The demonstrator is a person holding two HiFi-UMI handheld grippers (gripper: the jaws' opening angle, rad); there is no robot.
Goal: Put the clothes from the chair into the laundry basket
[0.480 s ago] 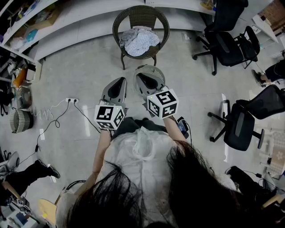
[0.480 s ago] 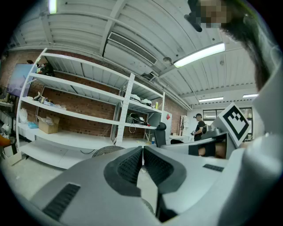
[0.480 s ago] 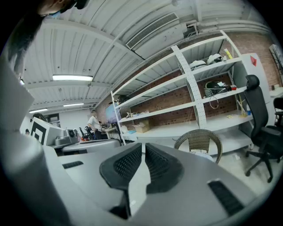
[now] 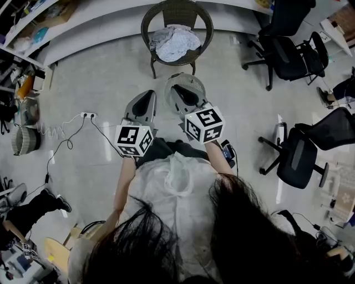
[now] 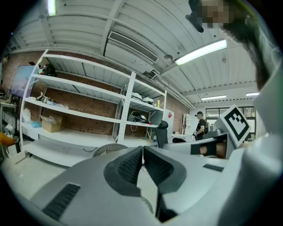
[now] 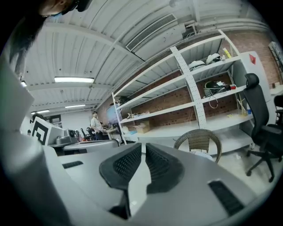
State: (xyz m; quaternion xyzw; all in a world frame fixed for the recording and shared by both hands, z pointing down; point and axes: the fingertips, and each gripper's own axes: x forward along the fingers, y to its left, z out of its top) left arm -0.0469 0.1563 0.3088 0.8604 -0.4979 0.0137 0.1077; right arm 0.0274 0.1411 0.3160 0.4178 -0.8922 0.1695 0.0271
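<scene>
A heap of pale clothes lies on the seat of a brown wicker chair at the top of the head view. My left gripper and right gripper are held side by side in front of me, short of the chair, both pointing toward it. Both are shut with nothing between the jaws. A round grey ribbed basket rim shows under the right gripper. In the right gripper view the chair stands beyond the shut jaws of the right gripper. In the left gripper view the left gripper has its pads together.
Black office chairs stand at the right. A power strip with cables lies on the floor at left. A curved white shelf unit runs behind the chair. A seated person's legs are at lower left.
The chair and both grippers sit slightly higher in the head view than before. Both grippers stay shut and empty.
</scene>
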